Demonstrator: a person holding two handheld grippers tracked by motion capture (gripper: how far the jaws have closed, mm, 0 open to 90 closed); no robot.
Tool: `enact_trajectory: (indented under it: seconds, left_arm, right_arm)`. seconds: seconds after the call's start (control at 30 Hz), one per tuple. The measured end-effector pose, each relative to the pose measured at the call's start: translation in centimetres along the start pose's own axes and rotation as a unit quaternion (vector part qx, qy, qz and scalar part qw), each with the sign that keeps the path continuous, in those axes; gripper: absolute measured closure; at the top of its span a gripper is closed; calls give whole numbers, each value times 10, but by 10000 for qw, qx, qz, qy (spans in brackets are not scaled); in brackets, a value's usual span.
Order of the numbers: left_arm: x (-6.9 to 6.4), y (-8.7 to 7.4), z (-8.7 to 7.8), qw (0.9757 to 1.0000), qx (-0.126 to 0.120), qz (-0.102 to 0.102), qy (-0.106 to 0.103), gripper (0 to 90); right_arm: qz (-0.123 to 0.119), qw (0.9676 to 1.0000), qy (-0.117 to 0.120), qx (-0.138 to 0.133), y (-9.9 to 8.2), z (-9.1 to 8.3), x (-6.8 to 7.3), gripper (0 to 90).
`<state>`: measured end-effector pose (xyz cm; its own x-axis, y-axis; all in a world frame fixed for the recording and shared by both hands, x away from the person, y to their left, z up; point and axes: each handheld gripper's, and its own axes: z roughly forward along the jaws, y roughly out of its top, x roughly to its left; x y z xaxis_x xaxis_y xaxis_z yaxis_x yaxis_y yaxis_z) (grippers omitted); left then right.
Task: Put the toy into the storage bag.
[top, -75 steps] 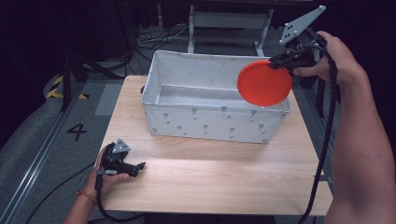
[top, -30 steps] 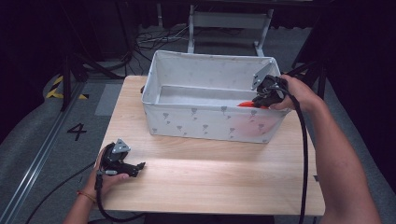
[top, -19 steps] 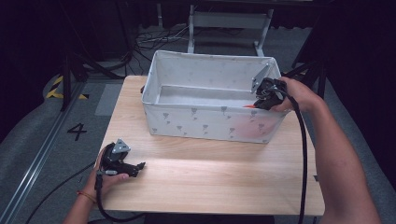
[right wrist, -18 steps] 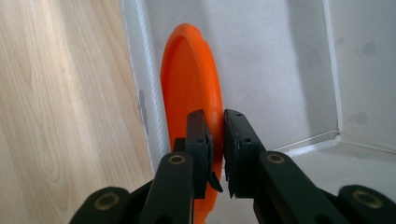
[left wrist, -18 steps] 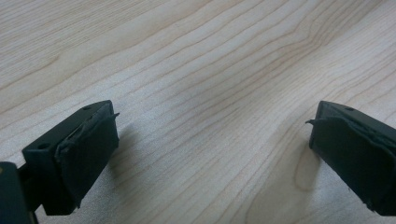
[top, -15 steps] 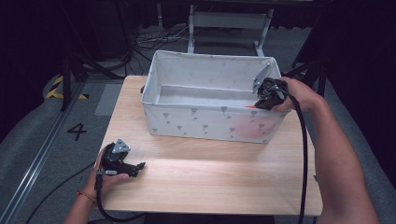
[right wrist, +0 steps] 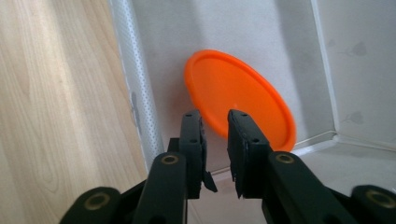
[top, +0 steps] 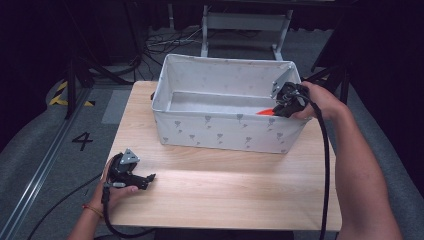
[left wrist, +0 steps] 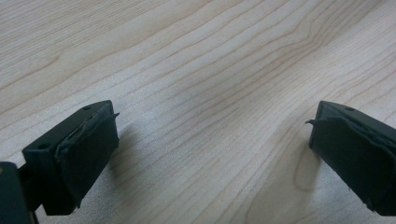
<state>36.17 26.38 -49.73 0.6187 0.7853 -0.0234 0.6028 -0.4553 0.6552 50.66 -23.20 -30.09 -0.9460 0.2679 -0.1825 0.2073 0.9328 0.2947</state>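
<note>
Orange round plastic disc [right wrist: 238,98] flat in fabric bin [top: 220,132]; right claw [right wrist: 215,123] released above; left claw [left wrist: 210,140] spread wide over woodgrain table [top: 225,190].

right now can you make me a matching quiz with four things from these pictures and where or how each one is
Things:
1. orange plate
2. left gripper
3. right gripper
4. fabric bin

Place or state:
A. stands on the far half of the wooden table, white with a small grey print
B. rests low on bare wood near the person's edge, jaws wide apart
C. lies inside the bin, close to its near wall
D. held over the bin's right end, jaws a narrow gap apart with nothing between them

Pairs: 1-C, 2-B, 3-D, 4-A
</note>
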Motion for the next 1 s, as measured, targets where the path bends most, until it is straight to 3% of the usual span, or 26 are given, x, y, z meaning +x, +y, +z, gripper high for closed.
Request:
enact_trajectory:
  seconds: [0.33,0.47,0.5,0.53,0.6,0.63,0.67,0.73,0.77,0.8,0.87,0.9,1.0]
  left_arm:
    - [0,0,0,10000,0,-1,0,17]
    - [0,0,0,10000,8,1,2,17]
    - [0,0,0,10000,1,-1,0,17]
    - [0,0,0,10000,6,1,3,17]
    - [0,0,0,10000,0,0,0,17]
    - [0,0,0,10000,-1,0,1,17]
    - [0,0,0,10000,-1,-1,1,17]
    - [0,0,0,10000,1,0,0,17]
    - [0,0,0,10000,0,-2,0,17]
    - [0,0,0,10000,2,2,0,17]
    - [0,0,0,10000,-1,-1,1,17]
    - [0,0,0,10000,1,0,1,17]
    - [0,0,0,10000,1,1,1,17]
  right_arm:
    - [233,9980,-399,-429,-3,-10,0,624]
    - [555,9931,-653,-806,-7,-16,1,537]
    - [738,9890,-766,-1028,-10,-20,1,499]
    - [738,9890,-766,-1028,-10,-20,1,499]
    - [916,9836,-903,-1264,-14,-26,3,444]
    - [1134,9771,-1066,-1450,-17,-30,3,388]
    - [1134,9771,-1066,-1450,-17,-30,3,388]
    - [1282,9723,-1095,-1620,-20,-34,5,362]
    - [1349,9682,-1159,-1761,-22,-37,7,345]
    - [1390,9667,-1182,-1794,-23,-39,8,342]
    - [1542,9592,-1307,-1976,-26,-44,11,306]
    - [1670,9531,-1468,-2051,-27,-47,14,277]
    - [1826,9425,-1602,-2293,-31,-54,21,234]
